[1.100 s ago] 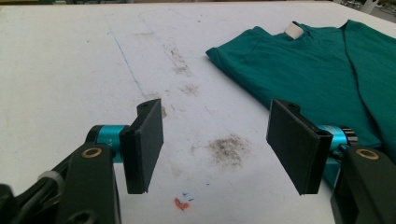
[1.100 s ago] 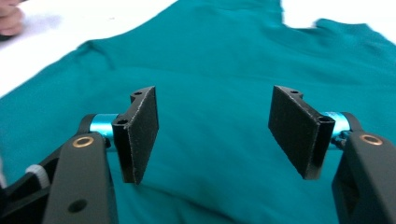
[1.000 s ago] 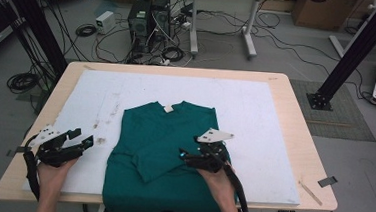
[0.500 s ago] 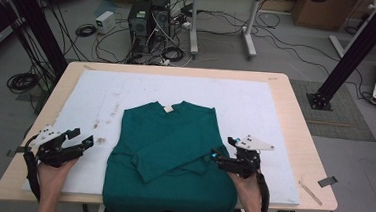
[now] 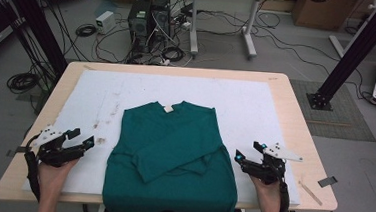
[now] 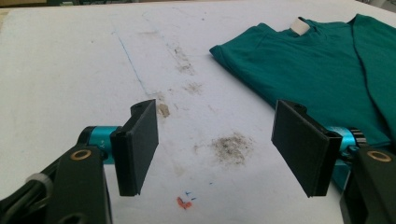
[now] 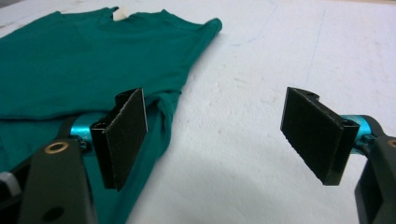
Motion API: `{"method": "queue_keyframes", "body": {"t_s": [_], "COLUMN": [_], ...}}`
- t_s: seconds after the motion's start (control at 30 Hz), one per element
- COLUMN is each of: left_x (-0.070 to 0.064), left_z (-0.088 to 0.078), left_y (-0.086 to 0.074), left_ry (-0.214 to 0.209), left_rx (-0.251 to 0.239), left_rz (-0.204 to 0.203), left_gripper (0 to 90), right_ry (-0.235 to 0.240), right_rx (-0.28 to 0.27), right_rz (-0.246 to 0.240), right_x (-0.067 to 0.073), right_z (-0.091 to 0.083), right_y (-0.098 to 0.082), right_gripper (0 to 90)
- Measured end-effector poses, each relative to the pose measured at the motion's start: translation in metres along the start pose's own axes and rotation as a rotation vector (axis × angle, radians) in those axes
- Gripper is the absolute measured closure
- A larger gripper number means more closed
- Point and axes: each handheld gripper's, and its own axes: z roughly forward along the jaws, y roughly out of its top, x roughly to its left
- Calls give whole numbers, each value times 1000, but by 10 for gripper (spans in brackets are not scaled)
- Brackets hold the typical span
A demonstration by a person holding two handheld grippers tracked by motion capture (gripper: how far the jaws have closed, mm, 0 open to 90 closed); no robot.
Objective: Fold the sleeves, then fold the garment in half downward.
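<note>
From my remote seat: green sweater (image 5: 172,157) lies mid-mat, collar-to-hem axis twelve to six — my right gripper (image 5: 247,153), jaws wide and empty, sits just off its three-o'clock edge, nearer than the equally empty left gripper (image 5: 82,137).

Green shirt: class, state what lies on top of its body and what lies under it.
A folded sleeve crosses the green shirt. Under it lies the white mat; the covered mat and the shirt's underside are hidden.
</note>
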Motion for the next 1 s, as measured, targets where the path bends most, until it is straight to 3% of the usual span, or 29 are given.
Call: {"method": "queue_keyframes", "body": {"t_s": [0.23,0.3,0.47,0.57,0.7,0.9,1.0], "left_x": [-3,-7,-20,-32,-46,-67,-74], "left_z": [-1,-2,5,7,11,17,19], "left_y": [0,0,4,10,15,12,1], "left_ry": [4,-1,-64,-105,-160,-141,-120], "left_rx": [-3,10,102,137,220,300,331], "left_rz": [24,39,55,91,100,123,102], "left_gripper": [324,369,387,392,397,435,445], "right_ry": [-1,10,18,17,29,30,21], "right_rx": [53,65,126,164,195,254,283], "right_rz": [-37,-45,-86,-103,-101,-119,-151], "right_x": [7,10,17,20,23,31,35], "right_z": [0,1,7,10,11,9,8], "right_y": [-3,-2,-3,-4,-3,-8,-10], "right_gripper": [247,256,313,346,358,401,439]}}
